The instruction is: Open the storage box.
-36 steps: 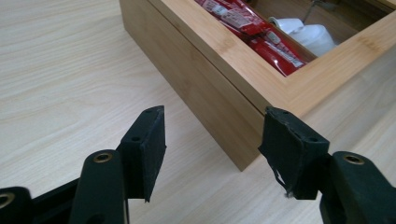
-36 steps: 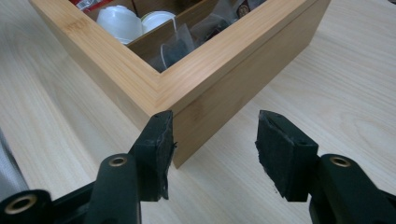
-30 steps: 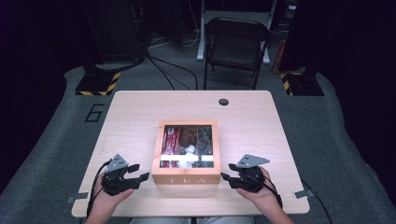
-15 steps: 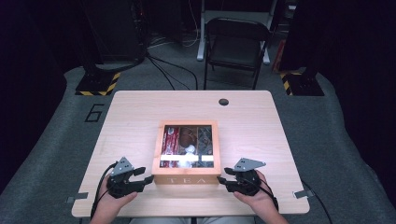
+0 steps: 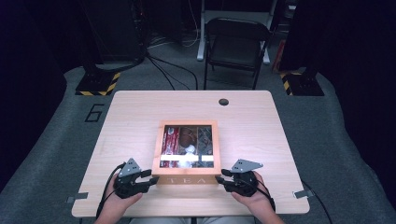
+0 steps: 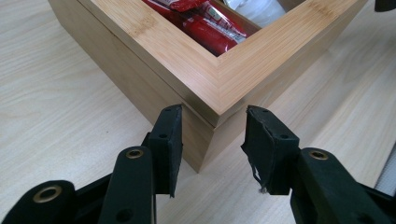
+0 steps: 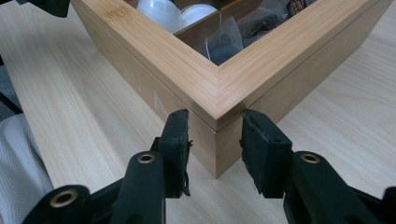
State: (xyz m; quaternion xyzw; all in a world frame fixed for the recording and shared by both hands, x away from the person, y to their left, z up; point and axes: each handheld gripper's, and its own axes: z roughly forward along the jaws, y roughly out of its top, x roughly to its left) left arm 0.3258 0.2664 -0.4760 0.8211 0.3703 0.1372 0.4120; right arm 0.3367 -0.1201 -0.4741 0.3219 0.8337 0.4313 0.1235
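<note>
Now both tools straddle the near corners of a wooden tea box [image 5: 187, 179] on a pale wood counter [image 5: 130, 116]. At the box's front-left corner, the left tool [image 6: 212, 128] has just been closing its jaws: the left pad sits against the box's side, while a sliver of space shows between the right pad and the wood, so whether the grip has landed cannot be told. At the front-right corner, the right tool [image 7: 215, 123] has likewise just been closing, its black pads [image 7: 176, 135] drawn in on either side of the corner edge, right up against the wood. The person's hands [image 5: 122, 200] come in from the near edge of the counter, a cable trailing from each tool. The box stands at the middle of the counter toward the near side, lettered on its front and framed by a glass-topped lid. Red packets [image 6: 205, 35] lie in its left compartment, white tubs [image 7: 163, 11] near the front and dark sachets [image 7: 224, 44] at its right. A round hole [image 5: 223, 101] marks the counter's far side, and a folding chair [image 5: 236, 44] stands beyond it.
</note>
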